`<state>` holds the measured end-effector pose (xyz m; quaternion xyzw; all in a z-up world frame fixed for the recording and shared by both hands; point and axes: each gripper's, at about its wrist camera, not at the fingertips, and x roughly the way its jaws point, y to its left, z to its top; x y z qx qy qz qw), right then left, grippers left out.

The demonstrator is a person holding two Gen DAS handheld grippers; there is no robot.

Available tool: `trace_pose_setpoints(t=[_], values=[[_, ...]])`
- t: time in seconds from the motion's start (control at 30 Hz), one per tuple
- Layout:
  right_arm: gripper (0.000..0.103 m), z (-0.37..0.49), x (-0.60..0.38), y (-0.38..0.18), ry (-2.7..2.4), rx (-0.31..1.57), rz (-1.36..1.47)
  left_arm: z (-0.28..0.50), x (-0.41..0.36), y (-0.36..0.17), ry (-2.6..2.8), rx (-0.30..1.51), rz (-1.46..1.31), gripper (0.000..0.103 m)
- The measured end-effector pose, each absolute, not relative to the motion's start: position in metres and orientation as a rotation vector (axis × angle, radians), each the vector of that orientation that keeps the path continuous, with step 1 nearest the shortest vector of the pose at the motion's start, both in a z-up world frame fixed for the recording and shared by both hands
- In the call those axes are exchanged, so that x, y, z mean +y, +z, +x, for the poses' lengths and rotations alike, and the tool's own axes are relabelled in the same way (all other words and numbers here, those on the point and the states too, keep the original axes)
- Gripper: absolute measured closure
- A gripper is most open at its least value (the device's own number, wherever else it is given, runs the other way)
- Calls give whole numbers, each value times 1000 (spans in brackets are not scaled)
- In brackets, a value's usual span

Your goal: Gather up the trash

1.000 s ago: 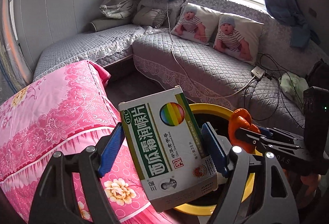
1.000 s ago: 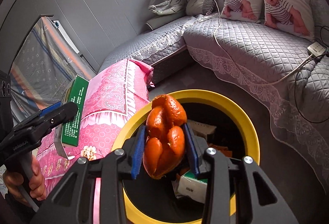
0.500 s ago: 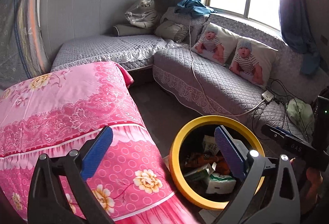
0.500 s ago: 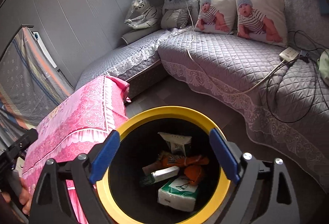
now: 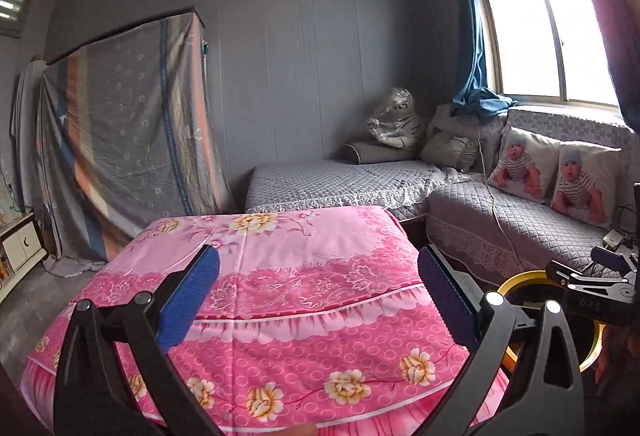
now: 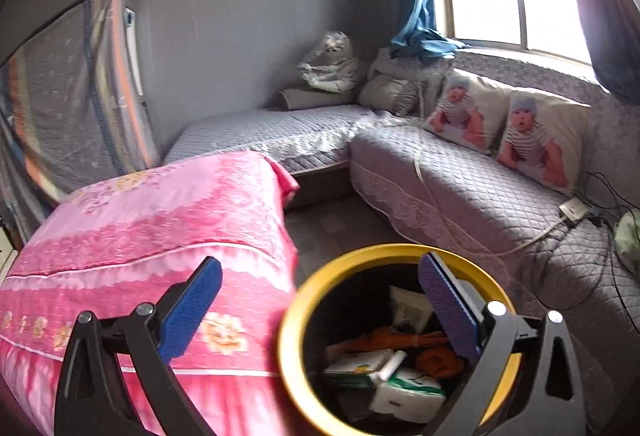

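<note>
The left tool (image 5: 318,300) gapes empty over the pink-covered surface (image 5: 304,256); the right tool (image 6: 320,310), its jaws opening and empty, overhangs the yellow-rimmed bin (image 6: 298,320) where the collected trash (image 6: 392,376) lies, seemingly boxes and orange peel.

You face a plain grey panelled wall (image 5: 312,48) with a bright window (image 5: 548,36) at its right, where a blue curtain (image 5: 472,48) hangs and daylight pours in. Below runs an L-shaped sofa under a grey quilted cover (image 5: 500,212), bearing two cushions printed with babies (image 5: 552,172). Near you lies a pink floral bedspread (image 5: 304,276); at your left a striped cloth (image 5: 124,140) drapes tall furniture.
</note>
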<state>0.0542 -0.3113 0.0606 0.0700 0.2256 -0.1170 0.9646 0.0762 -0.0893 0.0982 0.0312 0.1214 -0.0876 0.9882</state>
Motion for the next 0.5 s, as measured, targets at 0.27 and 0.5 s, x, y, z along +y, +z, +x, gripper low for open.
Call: trace_pose_setpoints(t=[0.27, 0.5], values=[[8, 33, -213, 89, -66, 340, 101, 31, -19, 100, -14, 237, 16, 8], [8, 17, -183, 81, -59, 333, 88, 1, 13, 90, 81, 228, -8, 8]])
